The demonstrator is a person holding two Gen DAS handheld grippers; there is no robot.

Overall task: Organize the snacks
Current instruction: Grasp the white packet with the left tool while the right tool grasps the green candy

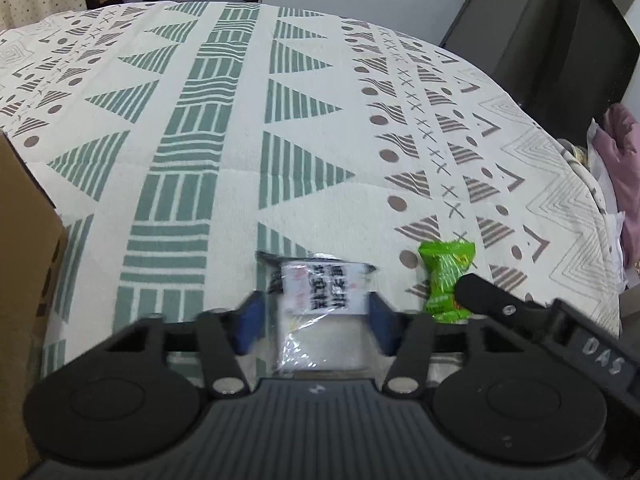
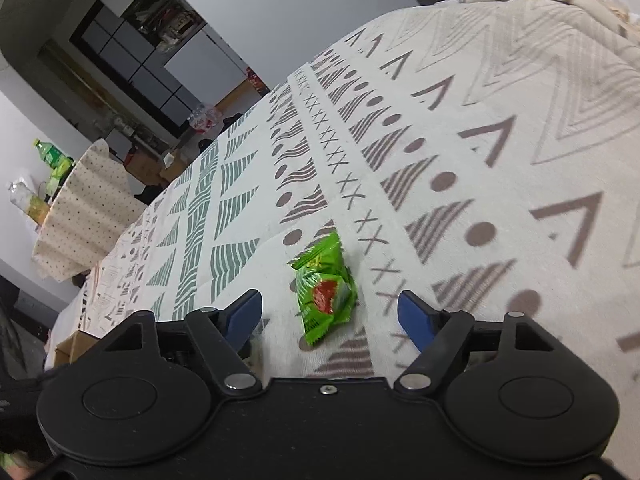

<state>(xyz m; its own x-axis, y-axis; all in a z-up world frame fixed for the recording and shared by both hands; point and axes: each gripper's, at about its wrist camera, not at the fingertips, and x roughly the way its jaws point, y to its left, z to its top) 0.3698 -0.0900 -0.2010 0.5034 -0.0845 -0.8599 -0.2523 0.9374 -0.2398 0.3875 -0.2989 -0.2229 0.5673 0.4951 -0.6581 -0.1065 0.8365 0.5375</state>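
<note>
A white snack packet (image 1: 320,292) in clear wrap, with black print, sits between the blue pads of my left gripper (image 1: 316,316), which is shut on its sides; the picture is blurred there. A green snack packet (image 1: 446,276) lies on the patterned tablecloth (image 1: 200,120) just to its right. In the right wrist view this green packet (image 2: 324,292) rests flat on the cloth between the spread blue pads of my right gripper (image 2: 330,312), which is open and not touching it. A black part of the right gripper (image 1: 492,298) shows beside the green packet in the left wrist view.
A cardboard box (image 1: 24,280) stands at the table's left edge, also seen as the box (image 2: 76,344) low on the left. A black chair (image 1: 560,40) and pink cloth (image 1: 620,168) lie beyond the right edge. A second covered table (image 2: 80,208) holds bottles.
</note>
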